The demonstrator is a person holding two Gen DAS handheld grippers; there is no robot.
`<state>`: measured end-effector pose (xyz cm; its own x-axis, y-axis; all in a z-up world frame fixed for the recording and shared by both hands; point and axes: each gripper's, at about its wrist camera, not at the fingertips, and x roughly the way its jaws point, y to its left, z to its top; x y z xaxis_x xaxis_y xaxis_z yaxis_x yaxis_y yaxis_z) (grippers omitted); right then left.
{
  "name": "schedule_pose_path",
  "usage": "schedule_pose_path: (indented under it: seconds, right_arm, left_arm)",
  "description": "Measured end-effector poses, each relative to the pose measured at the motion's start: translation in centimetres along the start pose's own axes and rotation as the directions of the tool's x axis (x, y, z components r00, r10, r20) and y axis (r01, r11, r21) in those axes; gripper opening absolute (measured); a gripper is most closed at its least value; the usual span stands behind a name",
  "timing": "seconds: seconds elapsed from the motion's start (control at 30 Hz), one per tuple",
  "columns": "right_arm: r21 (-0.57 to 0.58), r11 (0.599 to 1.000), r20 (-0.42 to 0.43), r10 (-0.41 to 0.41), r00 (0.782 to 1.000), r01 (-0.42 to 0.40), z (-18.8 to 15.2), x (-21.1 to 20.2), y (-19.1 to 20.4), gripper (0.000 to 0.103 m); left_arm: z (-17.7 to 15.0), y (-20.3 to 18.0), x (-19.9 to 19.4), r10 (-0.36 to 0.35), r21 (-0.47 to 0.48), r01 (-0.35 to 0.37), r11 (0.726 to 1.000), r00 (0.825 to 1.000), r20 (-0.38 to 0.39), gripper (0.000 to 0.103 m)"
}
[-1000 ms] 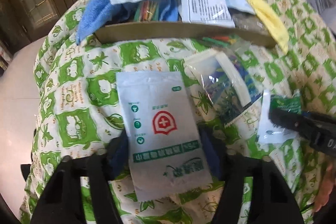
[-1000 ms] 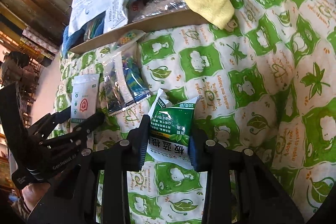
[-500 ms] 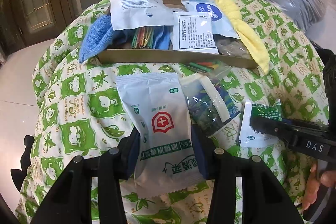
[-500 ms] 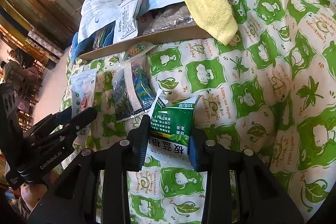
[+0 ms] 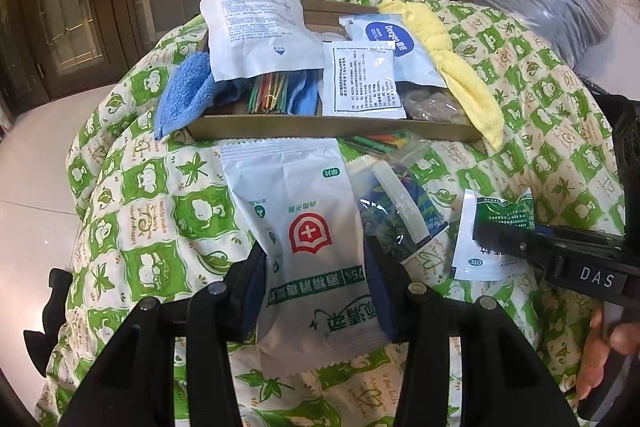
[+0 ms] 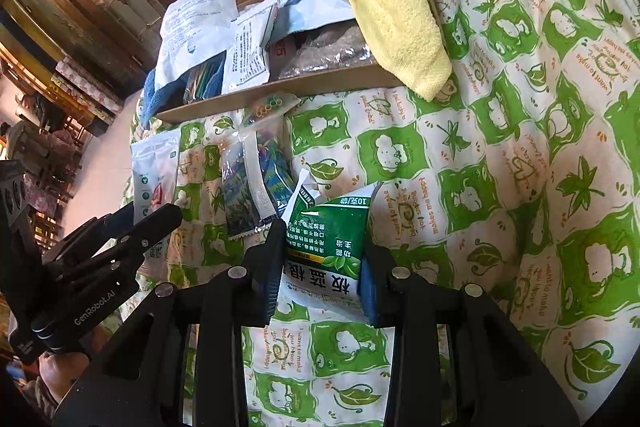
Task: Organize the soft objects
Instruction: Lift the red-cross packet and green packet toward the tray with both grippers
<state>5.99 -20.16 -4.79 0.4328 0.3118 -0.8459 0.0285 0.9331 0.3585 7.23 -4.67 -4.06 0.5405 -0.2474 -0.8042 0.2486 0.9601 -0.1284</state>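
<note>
Left hand-held gripper (image 5: 316,283) pinches the white disinfectant-wipe pouch (image 5: 304,239), right hand-held gripper (image 6: 320,267) the green granule sachet (image 6: 332,239), probably bound for the cardboard tray (image 5: 332,127).

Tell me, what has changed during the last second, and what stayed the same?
The left gripper has just been closing; its fingers now pinch the white red-cross pouch. The right gripper keeps holding the green sachet. The cardboard tray is unchanged.

- left gripper (image 5: 316,283) pointing steeply down, jaws having just been closing, now pinching a packet
- right gripper (image 6: 322,263) tilting down, jaws clamping a packet
</note>
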Motion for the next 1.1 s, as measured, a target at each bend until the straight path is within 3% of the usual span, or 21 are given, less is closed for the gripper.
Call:
schedule_pose_path:
  seconds: [0.53,1.1]
  right_arm:
    - [-0.006,1.0,0.063,0.002,0.998,-0.002,0.9,-2.0,-0.1,0.032]
    - [0.045,0.999,0.097,0.026,0.995,-0.031,2.9,-3.2,-1.1,0.032]
  left_arm:
    - [1.8,0.4,-1.5,-0.017,0.003,0.017,1.0,0.999,0.045,0.046]
    - [7.6,0.0,-0.8,-0.063,0.003,0.063,0.998,0.996,0.064,0.046]
